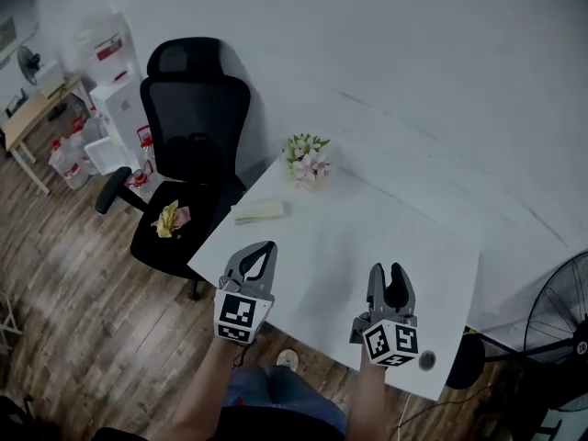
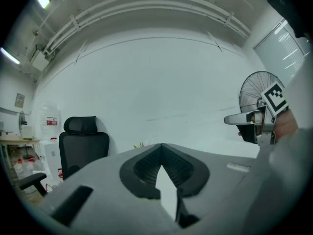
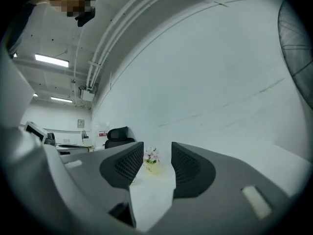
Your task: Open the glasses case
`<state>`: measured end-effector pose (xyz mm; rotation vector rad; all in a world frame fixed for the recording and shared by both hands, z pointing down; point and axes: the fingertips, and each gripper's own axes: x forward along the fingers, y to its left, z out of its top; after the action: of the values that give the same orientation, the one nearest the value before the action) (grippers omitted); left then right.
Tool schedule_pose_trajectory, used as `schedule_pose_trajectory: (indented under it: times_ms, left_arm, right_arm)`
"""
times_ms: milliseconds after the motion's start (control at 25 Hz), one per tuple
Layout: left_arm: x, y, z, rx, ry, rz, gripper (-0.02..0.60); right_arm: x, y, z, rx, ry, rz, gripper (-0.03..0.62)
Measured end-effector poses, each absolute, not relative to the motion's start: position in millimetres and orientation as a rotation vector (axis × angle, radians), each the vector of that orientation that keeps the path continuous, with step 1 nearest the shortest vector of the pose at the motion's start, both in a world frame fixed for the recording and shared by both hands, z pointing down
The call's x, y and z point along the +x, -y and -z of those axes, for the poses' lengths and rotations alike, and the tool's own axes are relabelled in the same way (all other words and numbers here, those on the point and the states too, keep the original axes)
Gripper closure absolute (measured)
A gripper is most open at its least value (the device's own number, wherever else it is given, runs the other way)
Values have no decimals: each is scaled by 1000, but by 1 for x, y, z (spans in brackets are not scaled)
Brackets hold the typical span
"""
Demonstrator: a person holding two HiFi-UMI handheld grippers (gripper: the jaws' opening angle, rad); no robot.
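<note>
- Glasses case [image 1: 260,211]: seen lying flat on the white table [image 1: 367,246], close to that table's left edge; pale, oblong, lid down. Nothing is seen touching it.
- Open room: bare tabletop is seen on the near and right sides of the case; the table edge runs just left of it.
- Flowers [image 1: 308,162]: a small pink and green bunch, set beyond the case and slightly right, near it but apart.
- Left gripper [image 1: 265,249]: held nearer than the case, over the table's near-left edge, well apart from it. Its jaws are seen meeting at the tips [image 2: 161,146], with nothing between them.
- Right gripper [image 1: 387,270]: held nearer than the case and well to its right. Its jaws are seen parted [image 3: 157,149]; only bare tabletop and the distant flowers [image 3: 150,156] show in the gap.
- Office chair [image 1: 188,136]: black, mesh-backed, standing just left of the case beyond the table edge; a crumpled yellow item [image 1: 168,219] lies on its seat.
- Fan [image 1: 560,324]: wire-caged, far right of the case, off the table.
- Floor [image 1: 73,292]: wood planks.
</note>
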<state>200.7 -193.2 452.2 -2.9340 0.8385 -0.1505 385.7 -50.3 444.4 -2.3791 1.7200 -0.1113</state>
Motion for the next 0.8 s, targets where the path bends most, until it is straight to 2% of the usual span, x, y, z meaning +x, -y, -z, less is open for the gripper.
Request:
schedule_pose_trajectory:
  times_ms: [440, 800]
  left_arm:
    - [245, 263, -441, -2931, -905, 148, 574]
    - [224, 294, -450, -2921, -999, 178, 574]
  right_arm:
    - [422, 131, -433, -2330, -1833, 125, 428]
    - [370, 218, -431, -2270, -2346, -77, 437]
